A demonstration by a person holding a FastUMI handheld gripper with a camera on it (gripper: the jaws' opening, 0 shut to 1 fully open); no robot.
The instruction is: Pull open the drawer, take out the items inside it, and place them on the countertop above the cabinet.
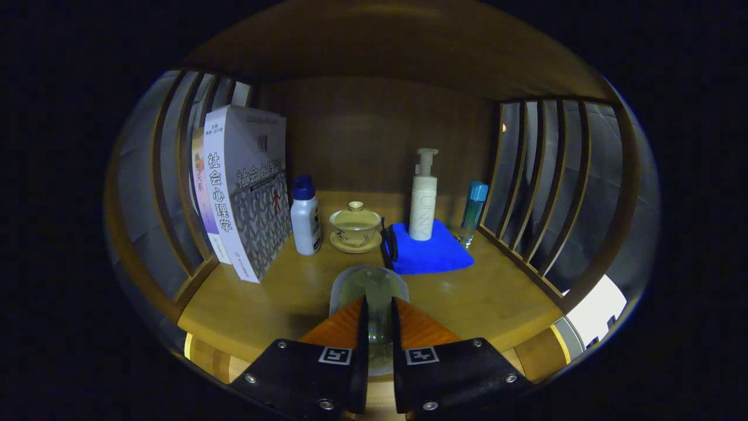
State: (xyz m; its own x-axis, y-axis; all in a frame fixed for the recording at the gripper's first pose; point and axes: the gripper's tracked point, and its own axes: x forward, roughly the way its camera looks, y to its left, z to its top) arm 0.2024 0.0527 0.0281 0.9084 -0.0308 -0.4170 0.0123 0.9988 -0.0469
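My gripper (378,300) is shut on a clear glass cup (369,282), with both fingers pressed close on its wall. The cup sits over the front part of the wooden countertop (280,292), just ahead of the fingertips. I cannot tell whether its base touches the wood. Below the countertop's front edge, a strip of lighter wood (205,352) shows beside the fingers.
Standing books (248,187) lean at the back left, beside a white bottle with a blue cap (305,216). A lidded tea bowl on a saucer (355,227) is in the middle. A white pump bottle (423,196) stands on a blue cloth (429,251), with a blue-capped vial (473,211) beside slatted sides.
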